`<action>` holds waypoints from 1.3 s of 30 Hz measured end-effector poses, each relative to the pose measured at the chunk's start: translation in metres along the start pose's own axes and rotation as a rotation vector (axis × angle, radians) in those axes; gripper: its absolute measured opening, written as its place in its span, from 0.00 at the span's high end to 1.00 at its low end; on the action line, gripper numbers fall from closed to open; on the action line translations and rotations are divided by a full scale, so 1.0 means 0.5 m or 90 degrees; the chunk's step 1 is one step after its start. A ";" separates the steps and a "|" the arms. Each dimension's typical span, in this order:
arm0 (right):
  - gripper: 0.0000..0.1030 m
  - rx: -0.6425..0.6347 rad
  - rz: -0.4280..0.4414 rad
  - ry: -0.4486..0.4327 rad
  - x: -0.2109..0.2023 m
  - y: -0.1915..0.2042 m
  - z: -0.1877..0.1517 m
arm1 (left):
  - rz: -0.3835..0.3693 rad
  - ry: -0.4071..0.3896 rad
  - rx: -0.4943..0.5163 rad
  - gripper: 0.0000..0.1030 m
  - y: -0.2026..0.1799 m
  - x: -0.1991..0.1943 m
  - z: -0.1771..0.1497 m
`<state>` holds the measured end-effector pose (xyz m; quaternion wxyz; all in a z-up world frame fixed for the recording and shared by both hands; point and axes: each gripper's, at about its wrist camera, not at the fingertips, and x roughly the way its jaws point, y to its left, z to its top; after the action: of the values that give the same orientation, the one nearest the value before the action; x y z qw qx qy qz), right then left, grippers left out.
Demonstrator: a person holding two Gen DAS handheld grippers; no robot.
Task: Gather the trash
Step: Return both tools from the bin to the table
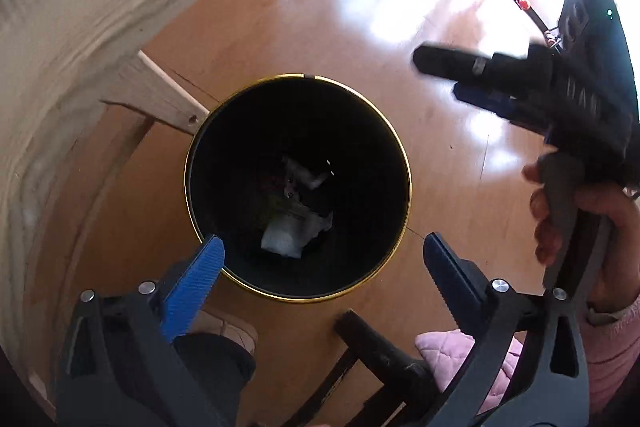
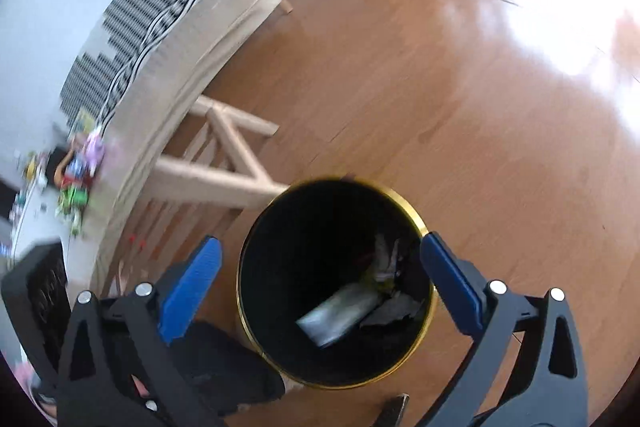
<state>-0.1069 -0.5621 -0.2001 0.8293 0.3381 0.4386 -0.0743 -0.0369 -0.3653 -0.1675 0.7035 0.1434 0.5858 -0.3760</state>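
Both my grippers, left gripper (image 1: 324, 259) and right gripper (image 2: 320, 263), gape wide, empty, over bin (image 1: 404, 147); I retreat vertically, avoiding rim.

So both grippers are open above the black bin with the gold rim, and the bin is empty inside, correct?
Not quite. The bin is not empty: crumpled trash lies at its bottom, as the left wrist view shows. The rest holds: the left gripper and the right gripper are both open above it.

Black bin (image 1: 224, 187) upright, trash (image 1: 288, 231) inside.
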 end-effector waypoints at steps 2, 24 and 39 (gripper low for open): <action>0.06 0.023 -0.045 0.025 0.009 -0.006 0.006 | 0.022 -0.023 0.025 0.06 -0.009 -0.007 0.000; 0.06 -0.292 -0.007 -0.118 0.033 0.430 0.055 | 0.384 -0.400 -0.316 0.06 0.440 -0.516 -0.126; 0.06 -0.595 0.041 0.056 0.333 0.926 0.105 | 0.366 -0.339 -0.468 0.06 0.773 -0.475 -0.161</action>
<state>0.2238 -0.2140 -0.0795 0.8753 -0.0548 0.4489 0.1714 0.1675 0.0335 -0.0605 0.9061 -0.0579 0.4174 0.0387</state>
